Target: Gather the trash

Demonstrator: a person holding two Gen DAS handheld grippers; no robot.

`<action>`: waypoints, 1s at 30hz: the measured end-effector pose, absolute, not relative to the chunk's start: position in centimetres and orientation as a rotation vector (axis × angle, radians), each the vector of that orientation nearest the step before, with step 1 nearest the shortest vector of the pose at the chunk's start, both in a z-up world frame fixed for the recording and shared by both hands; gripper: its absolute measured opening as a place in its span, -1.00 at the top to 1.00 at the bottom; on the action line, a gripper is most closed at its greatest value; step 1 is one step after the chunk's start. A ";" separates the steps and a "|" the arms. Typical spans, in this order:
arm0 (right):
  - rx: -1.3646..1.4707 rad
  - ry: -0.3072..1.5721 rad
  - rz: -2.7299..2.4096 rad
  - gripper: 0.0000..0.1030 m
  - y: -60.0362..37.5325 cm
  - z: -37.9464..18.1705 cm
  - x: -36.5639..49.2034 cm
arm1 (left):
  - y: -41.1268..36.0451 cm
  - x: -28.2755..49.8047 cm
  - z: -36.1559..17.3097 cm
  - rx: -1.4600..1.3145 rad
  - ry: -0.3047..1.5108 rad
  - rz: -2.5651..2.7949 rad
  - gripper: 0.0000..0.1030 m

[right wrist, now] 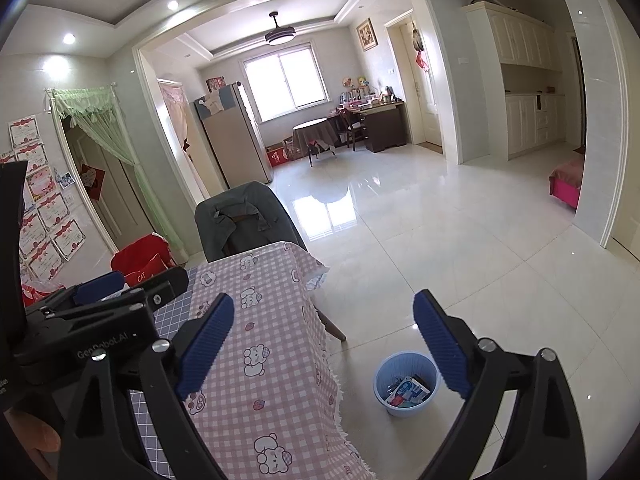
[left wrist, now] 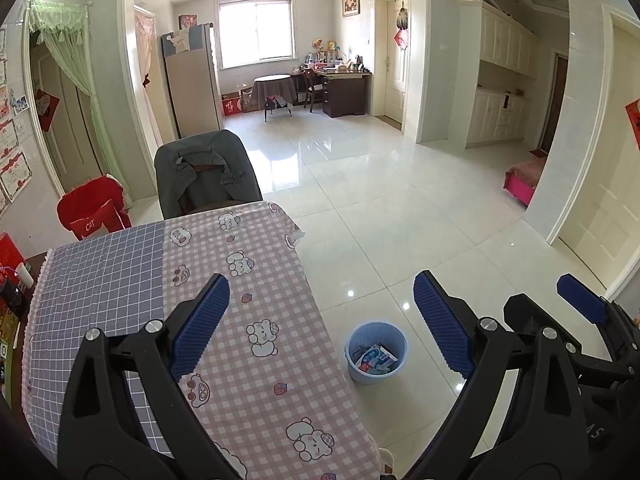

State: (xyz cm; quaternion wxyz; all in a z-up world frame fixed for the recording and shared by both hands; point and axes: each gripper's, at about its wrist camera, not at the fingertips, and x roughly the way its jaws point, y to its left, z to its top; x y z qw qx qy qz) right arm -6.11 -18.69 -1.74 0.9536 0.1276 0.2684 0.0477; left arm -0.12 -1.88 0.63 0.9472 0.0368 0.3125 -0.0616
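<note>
Floor [left wrist: 400,208] of pale glossy tile takes up most of what I see, running back to a far room with a window. To my left is the table [left wrist: 248,280], covered by a checked cloth, pink with bears on one half and blue on the other, with a draped chair [left wrist: 204,172] at its far end. I can make out no loose litter on the cloth.

Standing on the tile just beside the table's near corner is the small blue bin [right wrist: 404,384]. Inside it lie the trash pieces [right wrist: 408,390]: what looks like a flattened white and blue carton and some thin wrappers. I judge these light, soft and easily crushed; anything like them I would pinch by a flat edge or a corner. The bin itself looks like thin plastic, light enough to tip, so its rim would be the place to take it.

My right gripper [right wrist: 324,348] hangs above the bin, tilted down, its blue pads spread wide with nothing between them. My left gripper [left wrist: 320,324] sits close alongside, over the table's edge, angled down much the same, also spread and empty.
</note>
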 end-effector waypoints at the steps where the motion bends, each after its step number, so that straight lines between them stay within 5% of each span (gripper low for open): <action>1: 0.260 0.547 0.098 -0.74 -18.7 -1.8 -6.0 | -2.0 -0.1 0.6 0.076 0.637 -0.125 -0.78; 30: 0.275 0.560 0.104 -0.74 -18.6 -1.9 -5.3 | -2.1 1.0 0.7 0.072 0.657 -0.126 -0.78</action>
